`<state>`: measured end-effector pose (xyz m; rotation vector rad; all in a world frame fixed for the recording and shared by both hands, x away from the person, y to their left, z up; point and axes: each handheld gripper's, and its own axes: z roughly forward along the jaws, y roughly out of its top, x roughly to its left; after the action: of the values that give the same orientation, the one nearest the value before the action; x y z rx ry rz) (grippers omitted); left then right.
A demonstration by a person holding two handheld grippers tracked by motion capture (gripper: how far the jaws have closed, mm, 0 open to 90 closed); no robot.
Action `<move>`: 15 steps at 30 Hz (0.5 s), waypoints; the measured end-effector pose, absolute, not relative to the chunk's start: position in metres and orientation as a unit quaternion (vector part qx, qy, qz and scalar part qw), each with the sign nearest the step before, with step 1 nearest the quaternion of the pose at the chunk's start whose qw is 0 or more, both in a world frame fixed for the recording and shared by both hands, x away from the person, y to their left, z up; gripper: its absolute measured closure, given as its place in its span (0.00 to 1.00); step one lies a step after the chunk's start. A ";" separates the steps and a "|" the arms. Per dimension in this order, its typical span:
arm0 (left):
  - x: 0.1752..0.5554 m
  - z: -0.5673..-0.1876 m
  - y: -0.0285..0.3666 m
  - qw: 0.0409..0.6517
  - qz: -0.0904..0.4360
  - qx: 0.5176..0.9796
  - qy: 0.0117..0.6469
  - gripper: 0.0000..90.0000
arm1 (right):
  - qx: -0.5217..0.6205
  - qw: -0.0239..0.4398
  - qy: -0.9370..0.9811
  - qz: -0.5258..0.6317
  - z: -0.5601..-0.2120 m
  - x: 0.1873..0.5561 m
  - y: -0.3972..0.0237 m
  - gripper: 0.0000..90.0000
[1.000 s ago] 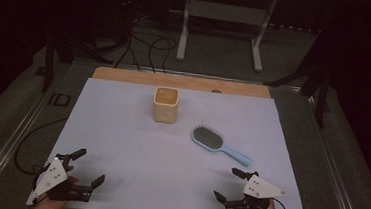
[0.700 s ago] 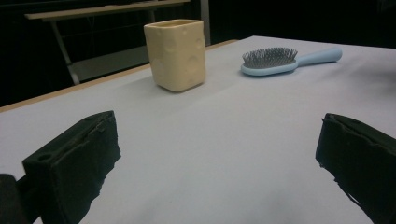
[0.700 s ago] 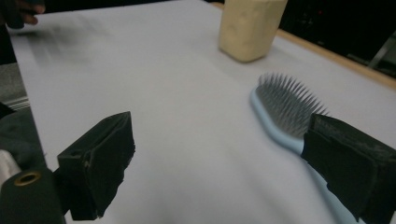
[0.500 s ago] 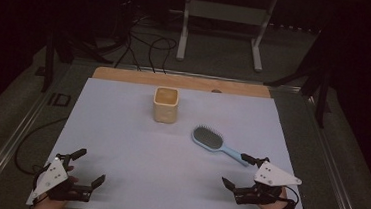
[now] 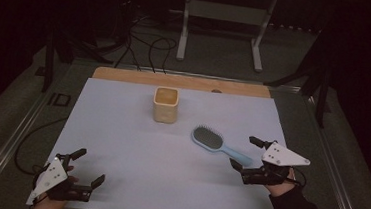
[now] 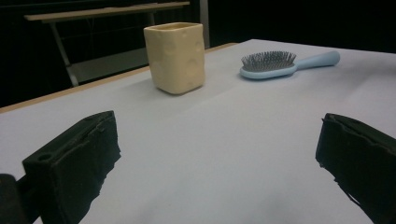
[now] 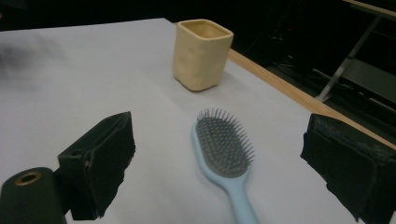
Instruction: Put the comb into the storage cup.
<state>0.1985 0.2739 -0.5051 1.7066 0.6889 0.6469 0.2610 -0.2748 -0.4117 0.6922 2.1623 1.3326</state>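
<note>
My hairbrush point(image 7: 224, 156) looks like smooth pale-blue plastic with fine dark bristles. At its eleven o'clock, the yellow cup point(image 7: 201, 53) seems matt and dimpled. The table point(image 5: 121, 129) cover is matt white, wood-edged.

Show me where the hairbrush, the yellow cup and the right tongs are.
Hairbrush point(image 7: 223, 148): right gripper view, on the bristle pad.
Cup point(image 5: 165, 110): high view, on its front wall.
Right tongs point(image 5: 246, 152): high view, midway between the open tips, by the brush handle's end.
</note>
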 end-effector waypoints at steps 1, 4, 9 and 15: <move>0.198 -0.505 0.274 0.561 0.274 0.724 0.293 0.00 | 0.256 0.252 0.794 0.490 -0.412 0.264 -0.276 0.10; 0.198 -0.505 0.274 0.561 0.274 0.724 0.293 0.00 | 0.263 0.248 0.793 0.491 -0.414 0.273 -0.279 0.10; 0.198 -0.505 0.274 0.560 0.274 0.724 0.293 0.00 | 0.277 0.241 0.796 0.482 -0.424 0.288 -0.285 0.12; 0.198 -0.505 0.274 0.560 0.275 0.724 0.293 0.00 | 0.297 0.238 0.797 0.469 -0.436 0.304 -0.293 0.15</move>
<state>0.1982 0.2742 -0.5053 1.7071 0.6908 0.6471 0.3043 -0.2929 -0.4359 0.8126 2.1853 1.2840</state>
